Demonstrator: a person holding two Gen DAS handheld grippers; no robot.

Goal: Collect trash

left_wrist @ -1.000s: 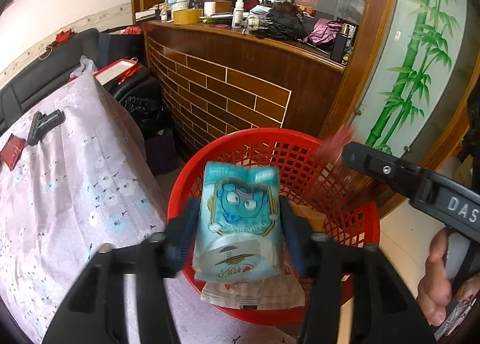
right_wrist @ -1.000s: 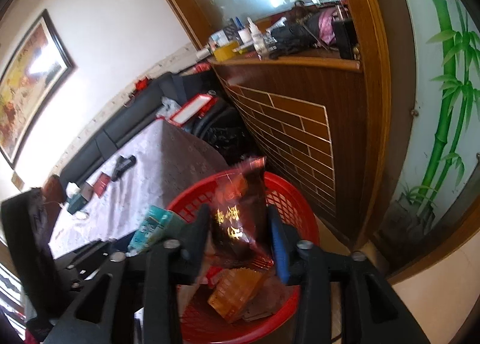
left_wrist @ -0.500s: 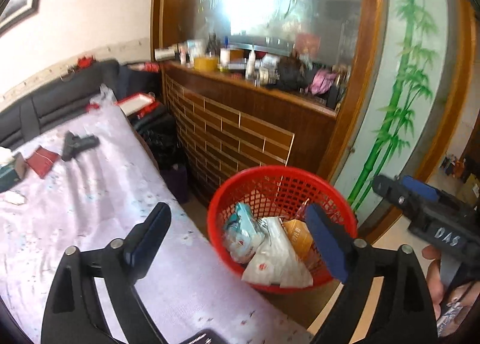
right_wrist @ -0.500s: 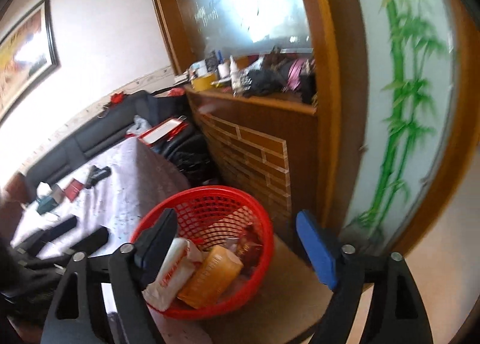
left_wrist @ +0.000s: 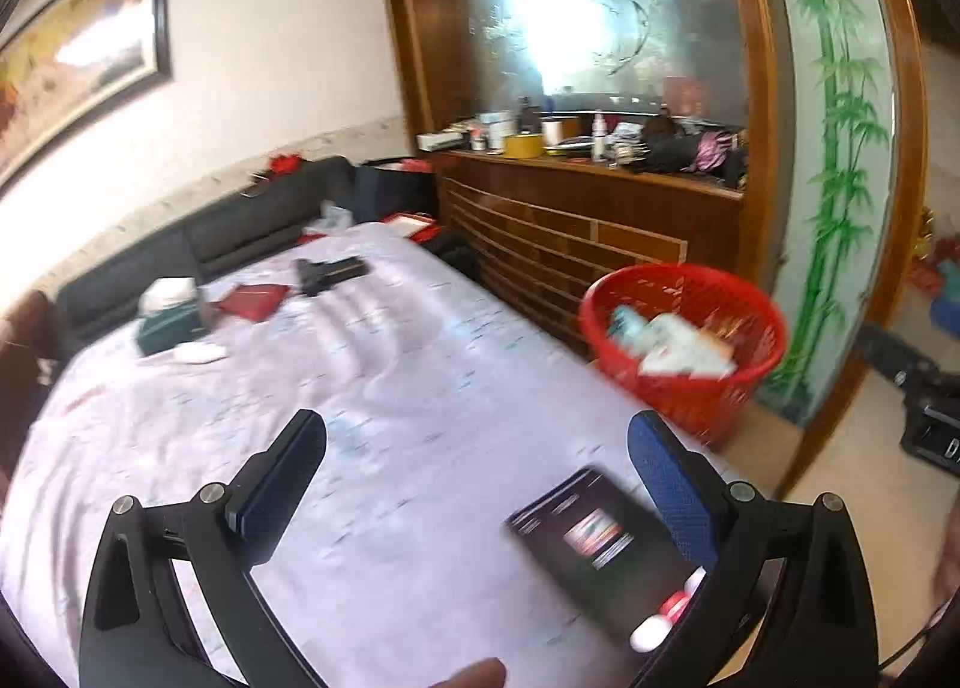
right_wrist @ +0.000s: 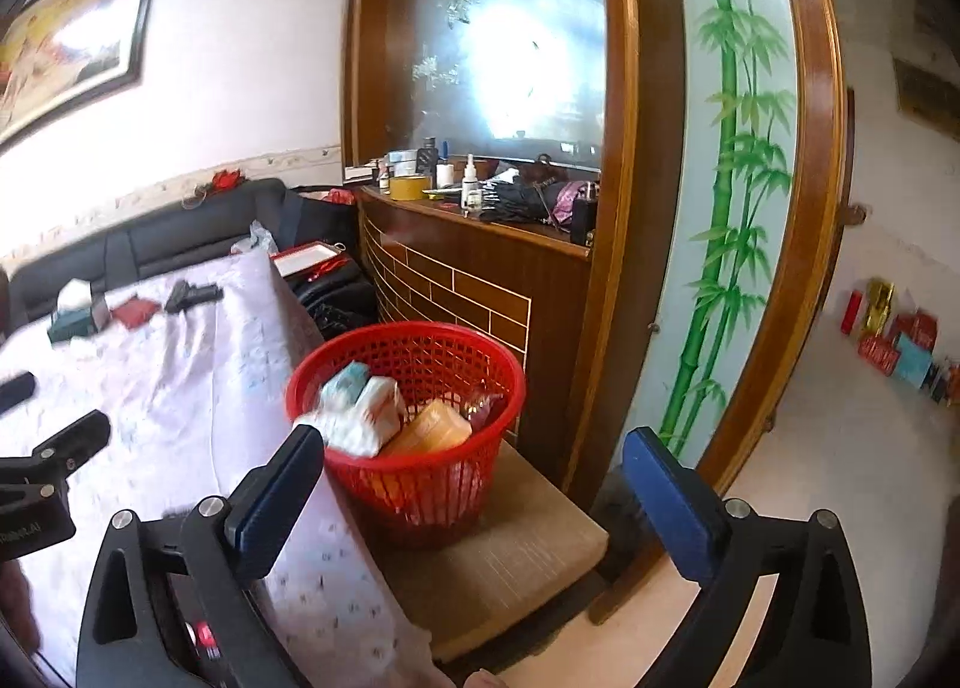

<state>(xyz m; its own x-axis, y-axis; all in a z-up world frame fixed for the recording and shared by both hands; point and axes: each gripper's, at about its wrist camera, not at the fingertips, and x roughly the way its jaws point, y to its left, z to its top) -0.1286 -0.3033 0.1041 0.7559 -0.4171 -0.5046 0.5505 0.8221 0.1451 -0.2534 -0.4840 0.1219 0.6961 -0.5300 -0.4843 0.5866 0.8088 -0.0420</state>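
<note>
A red mesh basket (right_wrist: 474, 346) stands on a brown stool (right_wrist: 510, 544) at the table's end. It holds a white and teal packet (right_wrist: 360, 412), an orange pack (right_wrist: 429, 430) and a dark wrapper (right_wrist: 483, 400). It also shows in the left wrist view (left_wrist: 750, 304). My left gripper (left_wrist: 477, 448) is open and empty above the floral tablecloth (left_wrist: 300, 388). A dark packet (left_wrist: 594, 532) lies on the cloth by its right finger. My right gripper (right_wrist: 474, 472) is open and empty in front of the basket.
At the table's far end lie a green tissue box (left_wrist: 168, 322), a red wallet (left_wrist: 252, 301) and a black pistol-shaped object (left_wrist: 327, 271). A dark sofa (left_wrist: 180, 244) runs behind. A wooden counter (right_wrist: 480, 280) with bottles stands behind the basket. Boxes (right_wrist: 894, 340) line the floor at right.
Both grippers opened and dropped the teal packet and the dark wrapper into the basket. Both then pulled back from it, the left one swinging over the table.
</note>
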